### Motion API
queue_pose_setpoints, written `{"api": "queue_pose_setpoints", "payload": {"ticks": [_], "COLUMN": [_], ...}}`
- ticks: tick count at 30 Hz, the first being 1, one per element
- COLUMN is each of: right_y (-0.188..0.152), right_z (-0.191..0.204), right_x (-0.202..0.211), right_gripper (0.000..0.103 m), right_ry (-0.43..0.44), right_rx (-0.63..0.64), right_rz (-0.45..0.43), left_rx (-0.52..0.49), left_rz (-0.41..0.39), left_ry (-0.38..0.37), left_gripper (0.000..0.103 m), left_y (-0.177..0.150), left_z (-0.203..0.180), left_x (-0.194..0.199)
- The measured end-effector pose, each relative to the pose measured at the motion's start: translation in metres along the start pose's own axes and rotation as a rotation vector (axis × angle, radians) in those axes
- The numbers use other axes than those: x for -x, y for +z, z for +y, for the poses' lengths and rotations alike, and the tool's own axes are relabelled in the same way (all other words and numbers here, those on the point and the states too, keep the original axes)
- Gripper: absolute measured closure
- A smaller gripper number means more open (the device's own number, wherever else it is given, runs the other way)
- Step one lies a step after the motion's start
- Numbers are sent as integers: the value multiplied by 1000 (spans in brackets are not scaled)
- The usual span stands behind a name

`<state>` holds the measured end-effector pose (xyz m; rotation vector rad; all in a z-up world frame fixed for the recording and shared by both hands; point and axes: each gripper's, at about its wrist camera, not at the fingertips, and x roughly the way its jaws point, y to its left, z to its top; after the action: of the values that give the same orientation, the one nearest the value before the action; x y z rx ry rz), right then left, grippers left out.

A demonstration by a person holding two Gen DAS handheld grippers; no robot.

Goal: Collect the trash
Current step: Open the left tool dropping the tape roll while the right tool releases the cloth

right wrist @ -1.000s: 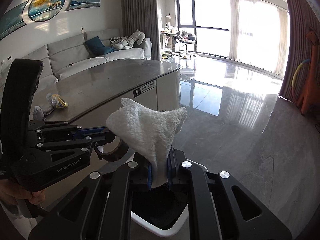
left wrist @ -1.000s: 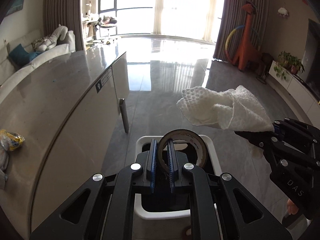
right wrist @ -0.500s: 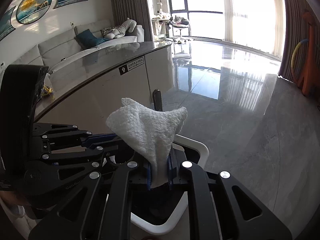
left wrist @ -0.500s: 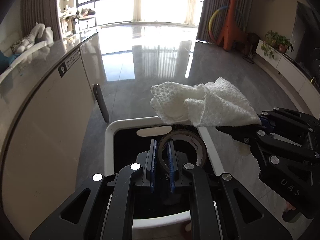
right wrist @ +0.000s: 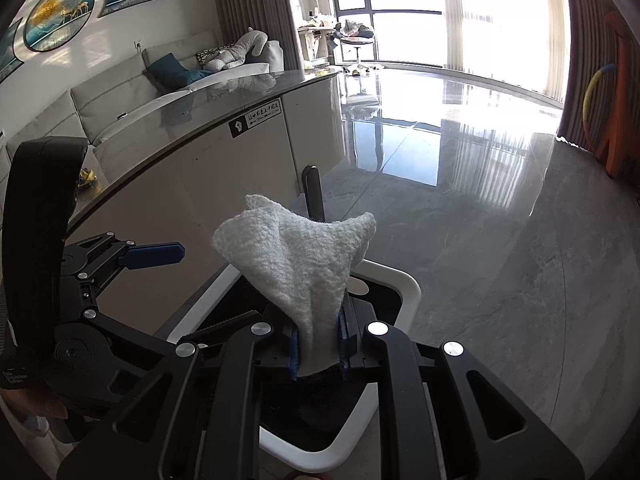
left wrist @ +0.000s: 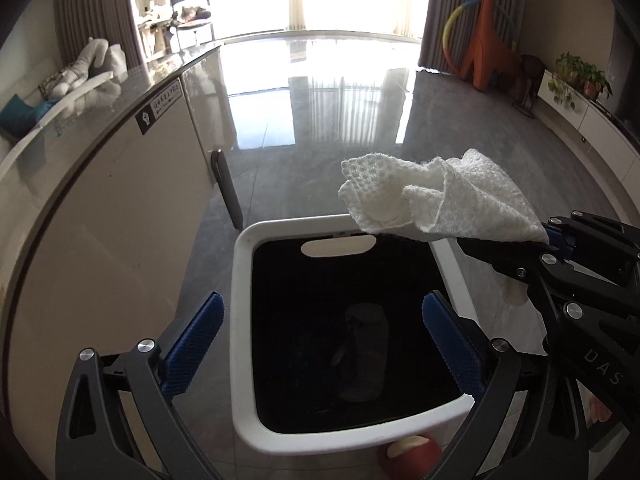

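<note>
Tape roll [left wrist: 362, 354] now lies dim at the bottom of the white bin [left wrist: 240, 280]; left gripper [left wrist: 320, 336] has sprung wide, jaws still opening, nothing between them. One item binned. Right gripper [right wrist: 318, 344], just beyond over the bin, jaws starting to part but pads still pinching the white cloth [right wrist: 300, 256]: likely next drop.

- Orange giraffe figure [left wrist: 491, 40], standing by grey curtains [left wrist: 444, 12]
- Grey sofa [right wrist: 116, 100] with teal cushion [right wrist: 172, 74]
- Potted green plant [left wrist: 580, 80] on white cabinet [left wrist: 600, 120]
</note>
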<state>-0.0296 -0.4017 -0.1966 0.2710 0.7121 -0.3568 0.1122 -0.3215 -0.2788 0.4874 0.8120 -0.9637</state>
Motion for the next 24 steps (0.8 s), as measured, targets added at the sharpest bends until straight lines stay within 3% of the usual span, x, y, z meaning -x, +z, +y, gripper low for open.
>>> {"api": "queue_pose_setpoints", "payload": {"ticks": [7,14,15,17,18,20,24], "right_y": [0,-10,-11,-14,-16,-22,-26], "right_z": [-1,8,10,15,19,23,20], "right_x": [-9,-26,-28,-35,-41,-48,-54], "right_gripper": [87,85,82,40,3,5,5], "right_ry": [15,33,36,29,7,-60,-34], "right_rx": [-9,8,12,34,46,83,56], "right_rz": [8,49,58,92,118,147,203], "left_rx": [52,108,117,131,135,139,151], "left_rz": [-38,-72,-72,-74,-77,-81,-88], "left_ry": [93,138,143,140,145,151,169], "left_gripper": [5,5,5,5,5,5,5], "left_y": [-8,-11,-12,-14,-15,-16,-19], "left_z": [27,51,53,59,61,65,72], "left_x": [20,41,42,45,47,51,57]}}
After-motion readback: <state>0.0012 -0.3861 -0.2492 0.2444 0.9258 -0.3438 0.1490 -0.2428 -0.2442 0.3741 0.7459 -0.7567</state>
